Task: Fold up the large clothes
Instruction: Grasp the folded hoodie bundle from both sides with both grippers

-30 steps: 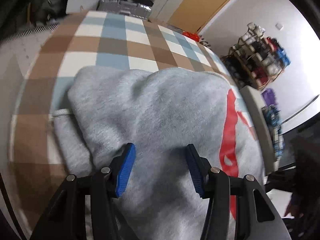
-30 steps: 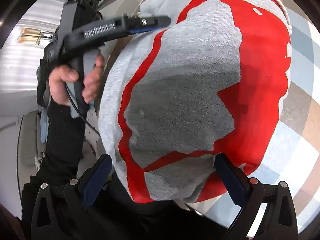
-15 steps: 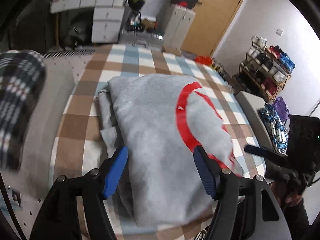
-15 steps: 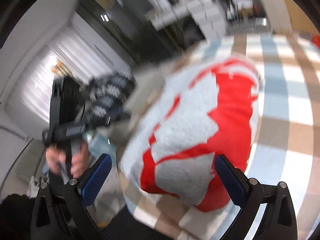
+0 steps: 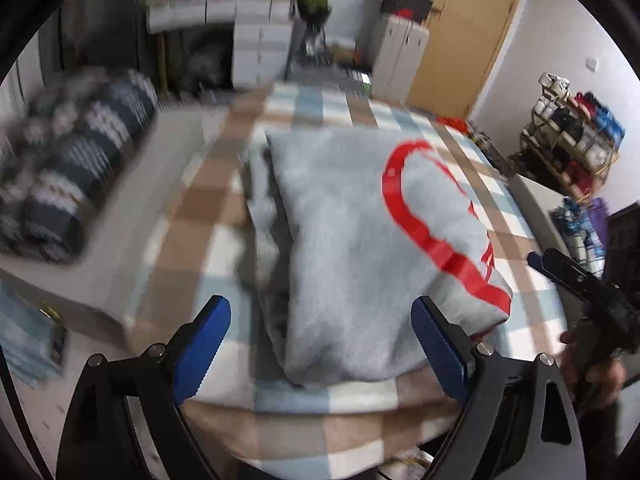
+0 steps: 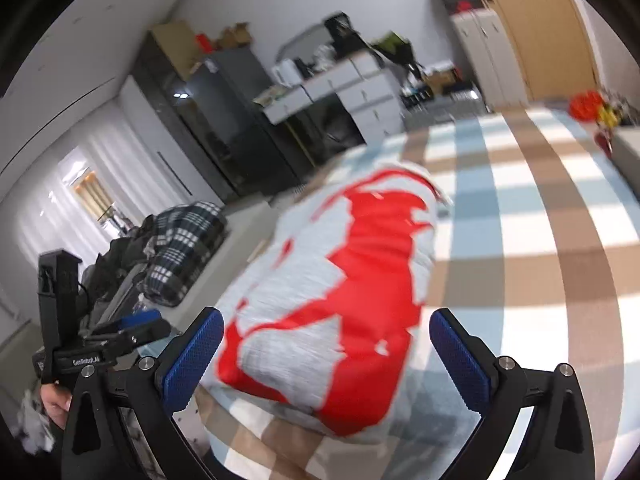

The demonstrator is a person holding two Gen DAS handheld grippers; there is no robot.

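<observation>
A grey sweatshirt (image 5: 344,240) with a red print lies folded in a compact bundle on the checked blanket (image 5: 320,404); it also shows in the right wrist view (image 6: 340,312). My left gripper (image 5: 320,344) is open and empty, held back above the bundle's near edge. My right gripper (image 6: 328,356) is open and empty, above the bundle's printed end. Each gripper shows in the other's view, the right one (image 5: 576,280) at the right and the left one (image 6: 120,332) at the left.
A dark plaid garment (image 5: 68,184) lies on a grey surface left of the bed (image 6: 184,248). Drawers and cabinets (image 5: 256,40) stand beyond the bed, a wooden door (image 5: 460,28) and a shoe rack (image 5: 572,144) to the right.
Both grippers have pulled back and risen away from the sweatshirt, which stays folded on the blanket. The left jaws have opened wider. Both views now take in more of the room.
</observation>
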